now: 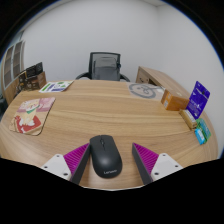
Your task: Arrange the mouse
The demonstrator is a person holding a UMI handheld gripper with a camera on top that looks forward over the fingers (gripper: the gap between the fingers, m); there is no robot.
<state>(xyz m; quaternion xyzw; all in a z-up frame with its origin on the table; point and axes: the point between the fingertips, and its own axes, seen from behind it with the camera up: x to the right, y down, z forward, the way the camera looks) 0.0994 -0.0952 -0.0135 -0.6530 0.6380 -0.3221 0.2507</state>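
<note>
A black computer mouse (pixel 105 159) with a scroll wheel and a small white logo lies on the round wooden table (pixel 110 115), near its front edge. My gripper (pixel 111 161) is open, and the mouse stands between the two magenta fingers. The left finger (pixel 77 157) and the right finger (pixel 146 157) each leave a gap of bare wood beside the mouse. The mouse rests on the table on its own.
A printed mat with items (pixel 33 115) lies at the table's left. A purple box (pixel 198 98) and a wooden box (pixel 176 100) stand at the right, with a small teal item (pixel 201 130) nearer. A round coaster (pixel 146 91) and an office chair (pixel 104 66) are beyond.
</note>
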